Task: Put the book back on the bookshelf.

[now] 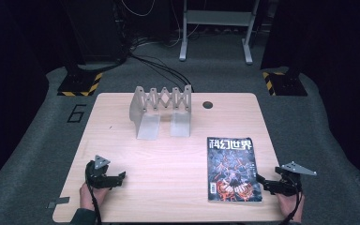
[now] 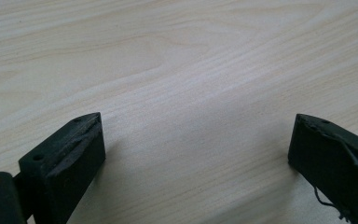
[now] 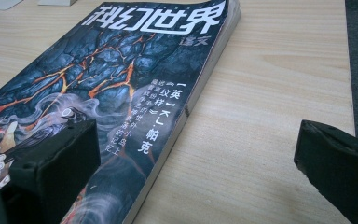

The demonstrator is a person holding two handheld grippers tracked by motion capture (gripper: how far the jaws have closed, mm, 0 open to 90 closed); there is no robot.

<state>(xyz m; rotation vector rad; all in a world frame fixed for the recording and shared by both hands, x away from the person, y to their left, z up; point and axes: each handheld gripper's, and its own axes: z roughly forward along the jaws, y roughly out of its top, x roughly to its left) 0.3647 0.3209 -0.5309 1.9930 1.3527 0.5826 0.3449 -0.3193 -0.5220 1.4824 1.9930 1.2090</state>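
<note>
Nothing looks done yet: the magazine (image 1: 233, 169) lies flat on the bench (image 1: 168, 159), apart from the rack (image 1: 161, 111). Left gripper (image 1: 115, 178) and right gripper (image 1: 264, 181) both have released, empty fingers.

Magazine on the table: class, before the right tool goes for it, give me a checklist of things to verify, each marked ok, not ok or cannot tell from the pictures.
1. Right tool open: ok, its jaws stand wide apart in the right gripper view.
2. Magazine lying flat, cover up: ok.
3. Right tool lined up on the magazine's edge: ok, one jaw sits over the cover, the other over bare table.
4. Jaws already touching the magazine: cannot tell.
5. Left tool out of the way: ok, open over bare wood at the table's left.
6. Grey folding rack apart from the magazine: ok, it stands farther back.
</note>
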